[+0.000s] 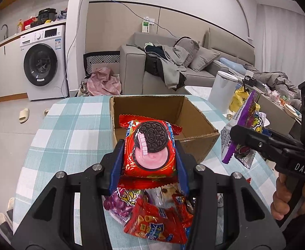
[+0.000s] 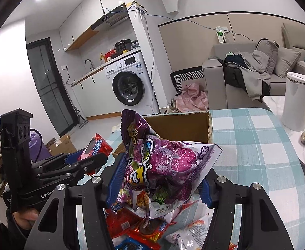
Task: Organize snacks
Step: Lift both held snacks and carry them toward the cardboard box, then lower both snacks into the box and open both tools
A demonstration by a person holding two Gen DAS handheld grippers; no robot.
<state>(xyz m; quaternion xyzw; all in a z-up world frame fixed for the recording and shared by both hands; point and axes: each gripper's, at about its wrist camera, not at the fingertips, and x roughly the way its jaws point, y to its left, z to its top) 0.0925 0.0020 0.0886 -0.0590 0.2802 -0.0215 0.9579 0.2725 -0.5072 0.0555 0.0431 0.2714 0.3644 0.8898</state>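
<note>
My left gripper (image 1: 150,152) is shut on a red cookie pack (image 1: 150,148) printed with a black sandwich cookie and held above the table, just short of an open cardboard box (image 1: 202,125). Another red packet lies inside that box. My right gripper (image 2: 162,166) is shut on a purple-and-white snack bag (image 2: 169,162), lifted over the snack pile with the box (image 2: 183,125) behind it. In the left wrist view the right gripper (image 1: 246,139) and its purple bag (image 1: 244,129) hang right of the box. The left gripper (image 2: 85,160) shows at left in the right wrist view.
A pile of loose snack packets (image 1: 152,218) lies on the blue-checked tablecloth (image 1: 69,135) under both grippers. A white bin (image 2: 296,102) and a yellow bag (image 1: 239,100) stand to the right beyond the table. A sofa and a washing machine are behind.
</note>
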